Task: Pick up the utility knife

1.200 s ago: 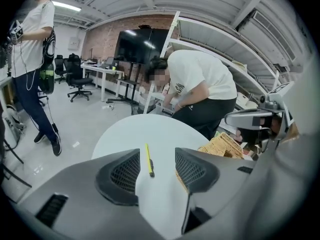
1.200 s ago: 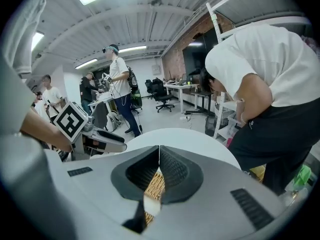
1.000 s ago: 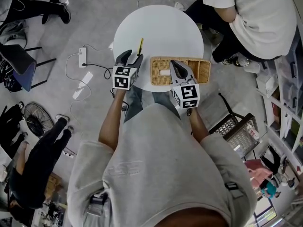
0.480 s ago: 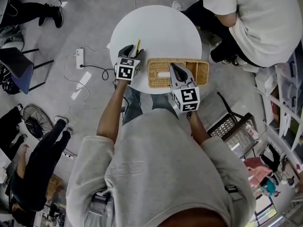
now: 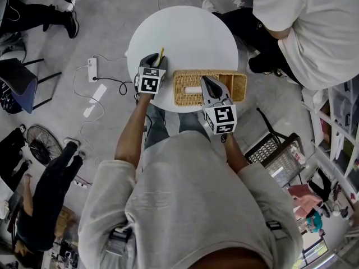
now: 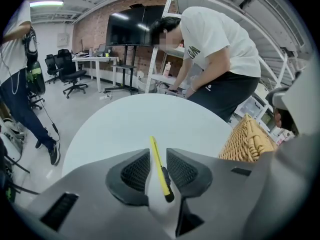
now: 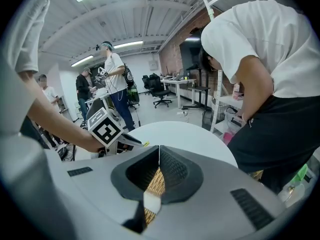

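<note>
Left gripper (image 6: 158,156), jaws just closing, straddles the yellow utility knife (image 6: 160,173) on the white table (image 6: 135,121), not yet clamped. Right gripper (image 7: 159,156), clenched and empty, hovers over the wicker basket (image 5: 238,87).

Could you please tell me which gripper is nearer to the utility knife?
Left. The left gripper's jaws, just closing, straddle the utility knife on the table; the right gripper hangs above the wicker basket, to the knife's right.

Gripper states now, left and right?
Left gripper: open, jaws have just been closing around the utility knife, not yet clamped.
Right gripper: shut, empty.
</note>
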Motion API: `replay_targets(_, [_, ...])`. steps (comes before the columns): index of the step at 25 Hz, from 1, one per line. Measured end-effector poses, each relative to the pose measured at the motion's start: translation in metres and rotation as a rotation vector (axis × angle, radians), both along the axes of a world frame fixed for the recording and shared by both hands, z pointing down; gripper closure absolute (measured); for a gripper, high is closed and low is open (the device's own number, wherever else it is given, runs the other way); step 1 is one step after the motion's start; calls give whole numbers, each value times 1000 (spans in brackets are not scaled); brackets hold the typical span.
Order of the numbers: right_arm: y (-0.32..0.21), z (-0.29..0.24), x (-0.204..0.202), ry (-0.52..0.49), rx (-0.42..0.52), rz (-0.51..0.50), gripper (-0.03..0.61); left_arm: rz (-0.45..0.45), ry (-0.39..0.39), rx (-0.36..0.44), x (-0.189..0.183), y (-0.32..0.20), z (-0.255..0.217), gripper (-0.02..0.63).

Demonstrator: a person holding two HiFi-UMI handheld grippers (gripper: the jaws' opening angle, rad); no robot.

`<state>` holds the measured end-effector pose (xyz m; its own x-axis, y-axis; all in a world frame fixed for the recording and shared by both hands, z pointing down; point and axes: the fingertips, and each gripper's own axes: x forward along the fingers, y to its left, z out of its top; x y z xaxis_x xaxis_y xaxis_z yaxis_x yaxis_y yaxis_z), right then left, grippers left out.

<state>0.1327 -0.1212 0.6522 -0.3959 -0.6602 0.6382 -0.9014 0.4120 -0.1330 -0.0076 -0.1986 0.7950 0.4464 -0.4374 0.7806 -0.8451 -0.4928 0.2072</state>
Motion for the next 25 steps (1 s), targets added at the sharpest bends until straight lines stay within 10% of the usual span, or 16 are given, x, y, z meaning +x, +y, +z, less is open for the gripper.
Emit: replay_targets(25, [2, -1, -7, -6, 0, -19, 546, -3, 29, 11, -1, 9, -12, 578])
